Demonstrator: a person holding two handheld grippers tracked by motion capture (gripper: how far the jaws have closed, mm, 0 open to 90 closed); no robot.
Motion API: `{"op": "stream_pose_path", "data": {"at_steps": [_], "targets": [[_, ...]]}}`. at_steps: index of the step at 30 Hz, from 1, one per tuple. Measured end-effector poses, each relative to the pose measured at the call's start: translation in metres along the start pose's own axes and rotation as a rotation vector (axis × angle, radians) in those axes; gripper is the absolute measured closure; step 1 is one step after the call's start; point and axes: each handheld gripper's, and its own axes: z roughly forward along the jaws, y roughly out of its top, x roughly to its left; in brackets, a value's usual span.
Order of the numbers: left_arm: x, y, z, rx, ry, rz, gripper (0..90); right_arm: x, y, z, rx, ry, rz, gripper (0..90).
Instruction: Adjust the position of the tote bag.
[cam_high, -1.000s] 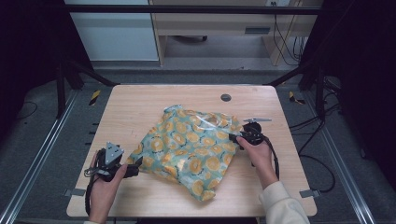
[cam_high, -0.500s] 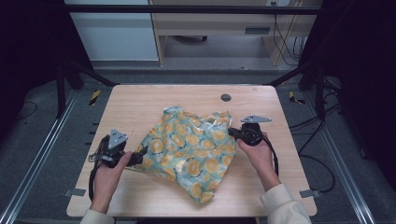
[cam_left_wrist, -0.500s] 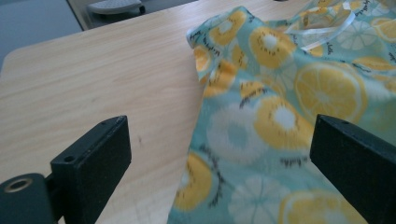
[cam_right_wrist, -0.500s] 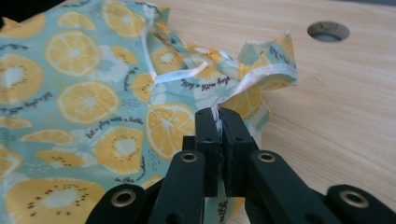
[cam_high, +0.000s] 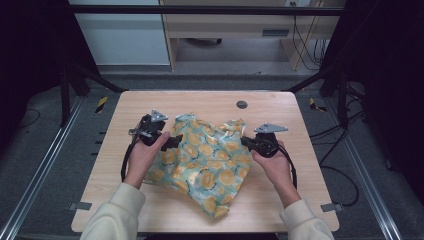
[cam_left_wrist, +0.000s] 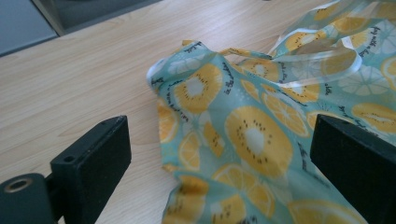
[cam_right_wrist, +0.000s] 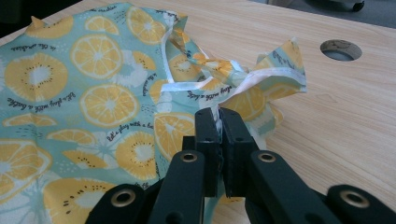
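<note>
Lying crumpled on a pale wooden table (cam_high: 310, 165), fruit-print cloth (cam_high: 210, 160).

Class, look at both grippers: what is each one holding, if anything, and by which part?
The right gripper is shut on the fruit-print cloth, pinching its crumpled edge near the white trim. The left gripper holds nothing: its jaws stand wide open around the cloth's corner.

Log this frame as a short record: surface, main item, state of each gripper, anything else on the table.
surface: wooden table
item: crumpled fruit-print cloth, teal with orange and kiwi slices
left gripper: jaws open, astride the cloth's edge
right gripper: jaws shut on a fold of the cloth
other: round hole in the tabletop
</note>
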Motion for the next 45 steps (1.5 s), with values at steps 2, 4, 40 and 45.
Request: {"op": "stream_pose_path", "data": {"at_steps": [2,4,40,45], "targets": [[-0.001,0.004,0.009,0.021,0.003,0.009,5.0,0.000,0.000,-0.001,-0.005,0.001,0.001,86.9],[-0.001,0.007,0.016,0.038,0.010,0.021,5.0,0.000,-0.001,-0.003,-0.007,0.004,0.003,86.9],[-0.006,-0.008,0.058,0.146,-0.084,0.045,86.4,-0.001,-0.001,-0.006,-0.016,0.023,0.012,87.5],[-0.006,-0.012,0.052,0.123,-0.091,0.063,90.0,-0.002,-0.001,-0.006,-0.016,0.020,0.013,88.0]]}}
